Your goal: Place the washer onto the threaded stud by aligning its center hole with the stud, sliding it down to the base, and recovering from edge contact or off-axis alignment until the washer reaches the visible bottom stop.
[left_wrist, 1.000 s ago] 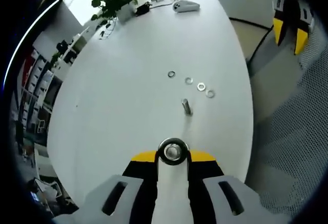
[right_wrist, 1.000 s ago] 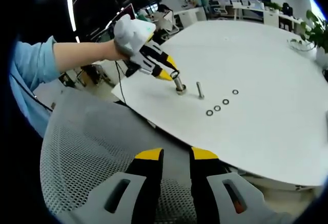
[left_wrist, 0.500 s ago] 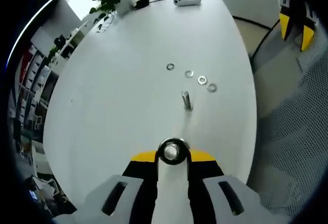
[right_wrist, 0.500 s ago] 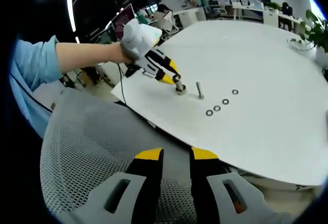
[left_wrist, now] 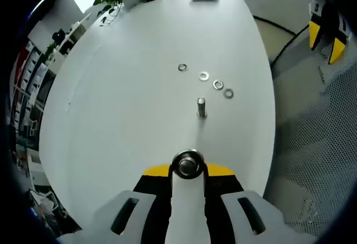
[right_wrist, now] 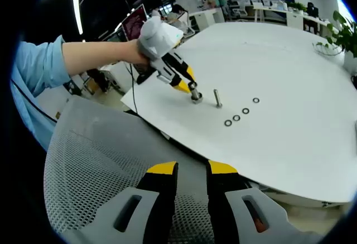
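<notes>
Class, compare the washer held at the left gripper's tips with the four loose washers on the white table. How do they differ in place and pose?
The held washer sits at the left gripper tips, just short of the stud; the four loose washers lie beyond the stud. The held washer is gripped; the loose ones rest flat on the table, untouched, in a rough row. All are small metal rings.

Bare table (left_wrist: 128, 104) surrounds the stud (left_wrist: 201, 108); four loose washers (left_wrist: 204, 76) lie just beyond.
</notes>
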{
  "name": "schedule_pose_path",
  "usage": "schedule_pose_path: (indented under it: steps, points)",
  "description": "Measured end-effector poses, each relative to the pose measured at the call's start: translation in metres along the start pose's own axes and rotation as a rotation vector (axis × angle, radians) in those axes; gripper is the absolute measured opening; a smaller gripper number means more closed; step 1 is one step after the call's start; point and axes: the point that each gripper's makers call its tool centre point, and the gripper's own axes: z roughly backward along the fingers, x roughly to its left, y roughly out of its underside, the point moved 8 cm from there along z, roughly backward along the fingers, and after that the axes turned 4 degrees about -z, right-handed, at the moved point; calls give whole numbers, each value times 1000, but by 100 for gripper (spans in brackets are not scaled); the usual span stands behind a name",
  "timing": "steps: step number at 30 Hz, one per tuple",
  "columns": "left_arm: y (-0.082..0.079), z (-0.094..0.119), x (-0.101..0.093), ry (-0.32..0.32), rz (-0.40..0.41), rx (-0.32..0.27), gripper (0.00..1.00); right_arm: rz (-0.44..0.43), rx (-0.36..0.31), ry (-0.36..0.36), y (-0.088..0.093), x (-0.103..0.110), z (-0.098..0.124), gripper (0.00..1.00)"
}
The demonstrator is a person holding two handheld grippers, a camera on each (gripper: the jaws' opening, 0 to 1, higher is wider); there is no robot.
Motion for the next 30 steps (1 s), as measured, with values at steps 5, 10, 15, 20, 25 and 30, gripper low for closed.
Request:
schedule_pose_path:
  steps: [5, 10, 15, 20, 25, 30]
  points:
    - [-2, -6, -1, 26, -11, 44, 19, -1, -2, 0, 0, 0, 0, 22]
    - [-1, -15, -1, 32, -10, 62, 19, -2, -2, 0, 0, 0, 0, 22]
    - [2, -24, -3, 41, 3, 71, 19, -1, 1, -1, 0, 0, 0, 22]
    - [4, -29, -3, 46, 17, 74, 19, 2, 7, -2, 0, 0, -1, 22]
    - [5, -34, -4, 44, 15, 70, 20, 0, 10, -2, 0, 0, -1, 22]
    - [6, -33, -5, 49, 10, 60, 21, 1, 10, -2, 1, -1, -1, 22]
